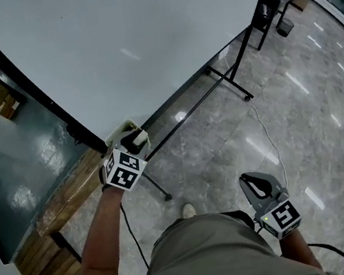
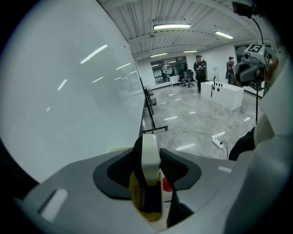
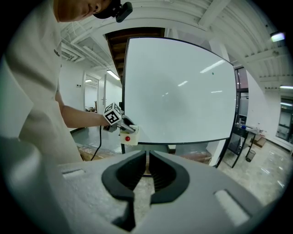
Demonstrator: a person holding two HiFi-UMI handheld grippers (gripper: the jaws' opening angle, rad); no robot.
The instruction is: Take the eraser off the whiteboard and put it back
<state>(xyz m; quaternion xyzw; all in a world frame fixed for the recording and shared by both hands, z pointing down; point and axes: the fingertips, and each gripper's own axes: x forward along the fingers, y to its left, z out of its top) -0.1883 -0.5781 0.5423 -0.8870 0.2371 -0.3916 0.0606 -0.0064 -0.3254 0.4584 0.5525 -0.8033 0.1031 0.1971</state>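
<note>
My left claw (image 2: 150,158) is clamped on the whiteboard eraser (image 2: 150,151). The cream block stands on edge between the two dark pads, and its yellow underside and a red spot show lower down in the gap. Immediately to the claw's left, the whiteboard (image 2: 59,91) fills that whole side. The eraser sits at the board's lower corner (I cannot tell whether it actually presses the surface). My marker cube (image 1: 124,167) rides just behind the claw, at the end of my bare forearm. Below and behind the claw lies a stack of wooden planks (image 1: 64,198), wrapped in clear film.

My right claw (image 3: 147,157) hangs low by my hip, well apart from the left one. Its jaws are drawn together with only a sliver between them and hold nothing. It points toward the board, so the left claw and the eraser show ahead of it and to its left.

Beyond the left claw, the board's black stand legs (image 1: 228,81) spread over the glossy grey floor (image 1: 313,115). A thin cable (image 1: 264,130) runs to a white power strip (image 2: 216,141). Farther off stands a white counter (image 2: 226,93), with people (image 2: 199,68) standing behind it under the ceiling lights.
</note>
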